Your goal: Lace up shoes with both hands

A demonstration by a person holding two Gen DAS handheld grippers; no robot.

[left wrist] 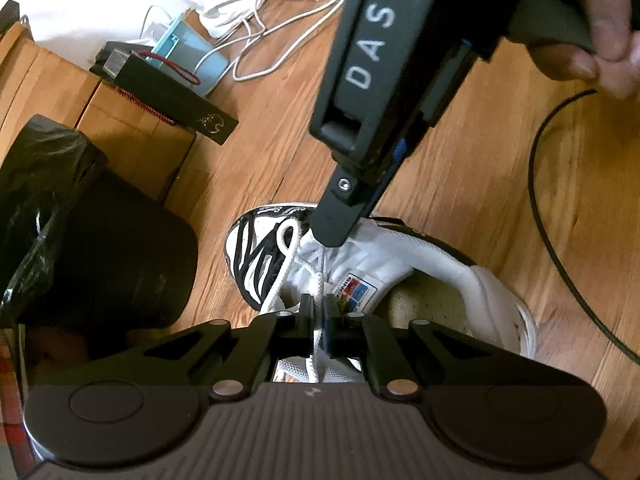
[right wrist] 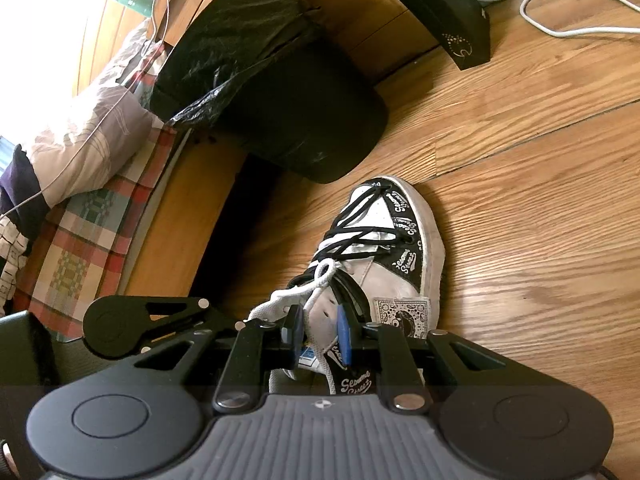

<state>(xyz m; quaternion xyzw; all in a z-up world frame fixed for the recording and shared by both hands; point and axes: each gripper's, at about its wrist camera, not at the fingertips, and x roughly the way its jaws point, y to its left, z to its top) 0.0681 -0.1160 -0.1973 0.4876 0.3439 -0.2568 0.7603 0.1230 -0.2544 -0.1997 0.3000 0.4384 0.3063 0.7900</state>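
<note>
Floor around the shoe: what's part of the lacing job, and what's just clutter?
Job: sneaker, white lace, left gripper, right gripper.
Clutter: black bin, black box, white cables, black cable.

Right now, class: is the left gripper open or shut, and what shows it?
Shut. In the left wrist view the left gripper has its two fingers pressed close together, with the white lace pinched between them.
</note>
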